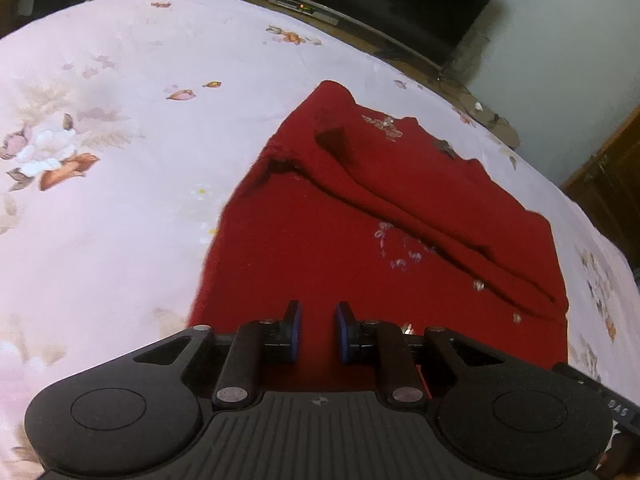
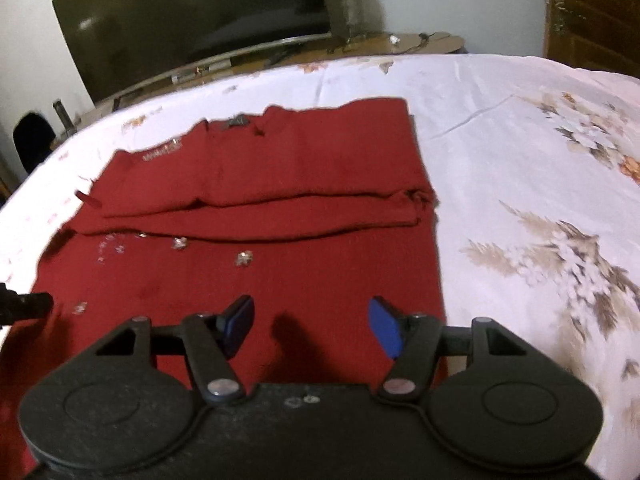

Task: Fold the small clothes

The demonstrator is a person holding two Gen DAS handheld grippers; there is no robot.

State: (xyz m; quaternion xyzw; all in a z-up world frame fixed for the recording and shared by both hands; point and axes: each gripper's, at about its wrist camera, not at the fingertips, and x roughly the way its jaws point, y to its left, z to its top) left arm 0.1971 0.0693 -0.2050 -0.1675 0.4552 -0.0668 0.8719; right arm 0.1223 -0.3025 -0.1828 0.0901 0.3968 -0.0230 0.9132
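A red knit garment (image 1: 360, 216) with small sequin flowers lies flat on the bed, its sleeves folded in across the body. It also shows in the right wrist view (image 2: 264, 200). My left gripper (image 1: 318, 330) hovers over the garment's near edge, its blue pads a small gap apart with nothing between them. My right gripper (image 2: 310, 326) is wide open and empty above the garment's near right part. The tip of the left gripper (image 2: 24, 304) shows at the left edge of the right wrist view.
The bed is covered by a pale pink floral sheet (image 1: 100, 160), also seen in the right wrist view (image 2: 520, 168). Beyond the far edge stand a dark TV (image 2: 192, 12) on a low wooden stand (image 2: 280, 56) and a wooden cabinet (image 2: 596, 8).
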